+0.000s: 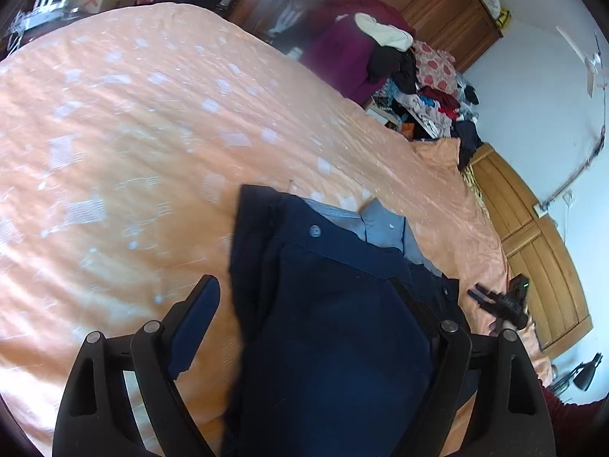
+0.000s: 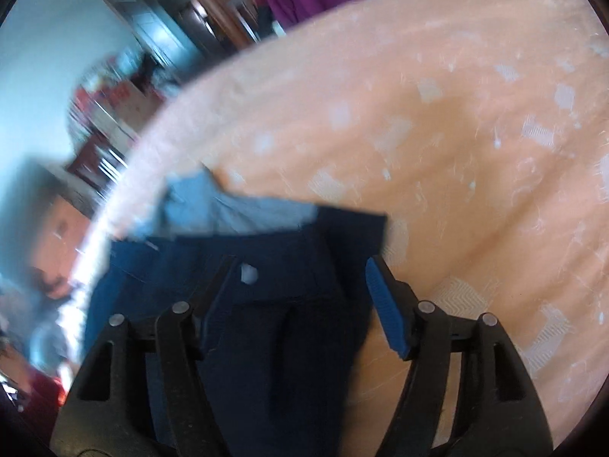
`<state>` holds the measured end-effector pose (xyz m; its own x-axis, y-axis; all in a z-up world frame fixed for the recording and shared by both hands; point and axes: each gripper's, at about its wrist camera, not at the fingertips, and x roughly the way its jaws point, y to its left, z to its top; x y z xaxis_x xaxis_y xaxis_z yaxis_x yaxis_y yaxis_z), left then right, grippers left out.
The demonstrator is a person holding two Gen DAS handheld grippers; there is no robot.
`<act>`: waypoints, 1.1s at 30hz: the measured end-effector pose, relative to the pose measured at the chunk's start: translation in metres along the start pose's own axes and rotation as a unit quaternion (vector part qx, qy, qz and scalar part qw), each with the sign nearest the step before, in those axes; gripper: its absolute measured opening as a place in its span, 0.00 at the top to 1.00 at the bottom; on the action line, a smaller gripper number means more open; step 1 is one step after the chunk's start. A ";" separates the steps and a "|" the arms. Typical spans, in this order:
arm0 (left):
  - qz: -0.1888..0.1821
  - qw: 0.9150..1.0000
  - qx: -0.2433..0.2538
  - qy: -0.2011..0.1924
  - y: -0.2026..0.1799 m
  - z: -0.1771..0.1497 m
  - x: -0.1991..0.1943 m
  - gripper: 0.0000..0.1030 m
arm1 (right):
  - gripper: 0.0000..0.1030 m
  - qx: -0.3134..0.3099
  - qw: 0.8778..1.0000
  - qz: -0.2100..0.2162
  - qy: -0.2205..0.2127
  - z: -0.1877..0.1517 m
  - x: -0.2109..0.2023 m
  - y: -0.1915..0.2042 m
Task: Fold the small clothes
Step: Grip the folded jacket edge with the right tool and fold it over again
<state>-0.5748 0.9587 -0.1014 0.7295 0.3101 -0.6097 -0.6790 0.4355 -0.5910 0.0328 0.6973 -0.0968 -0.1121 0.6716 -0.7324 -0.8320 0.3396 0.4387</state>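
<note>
A navy garment [image 1: 335, 323] with a pale button and a light blue inner part [image 1: 380, 224] lies on the orange bedspread [image 1: 133, 133]. My left gripper [image 1: 304, 285] is open, and its two fingers straddle the garment's near end; the right finger is partly hidden by the cloth. Far right in the left wrist view, the right gripper [image 1: 498, 301] shows small over the bed's edge. The right wrist view is blurred. There my right gripper [image 2: 300, 266] is open over the same navy garment [image 2: 274, 342], with its left finger against the cloth and its right, blue-padded finger [image 2: 384, 304] beside the cloth's edge.
The orange bedspread [image 2: 437, 133] spreads wide beyond the garment. A pile of mixed clothes [image 1: 430, 91] and a purple cloth [image 1: 342, 49] sit past the bed's far corner. A wooden headboard [image 1: 533, 247] runs along the right, with a black lamp [image 1: 588, 371] near it.
</note>
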 end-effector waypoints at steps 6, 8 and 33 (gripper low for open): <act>0.033 0.999 -0.007 -0.022 0.032 -0.018 -0.028 0.14 | 0.39 -0.054 0.998 0.010 -0.031 0.006 -0.009 0.066; 0.030 0.999 -0.007 -0.036 0.043 -0.026 -0.036 0.12 | 0.39 -0.091 0.994 0.050 -0.013 0.012 0.004 0.116; -0.039 0.994 -0.049 -0.087 0.079 -0.052 -0.045 0.05 | 0.98 -0.363 0.916 0.107 0.131 0.027 0.226 0.411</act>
<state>-0.6654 0.9349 -0.1480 0.7780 0.4238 -0.4638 -0.6179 0.3828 -0.6867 -0.3198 1.0064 -0.0681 -0.3616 0.4579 -0.8121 -0.9076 -0.3723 0.1942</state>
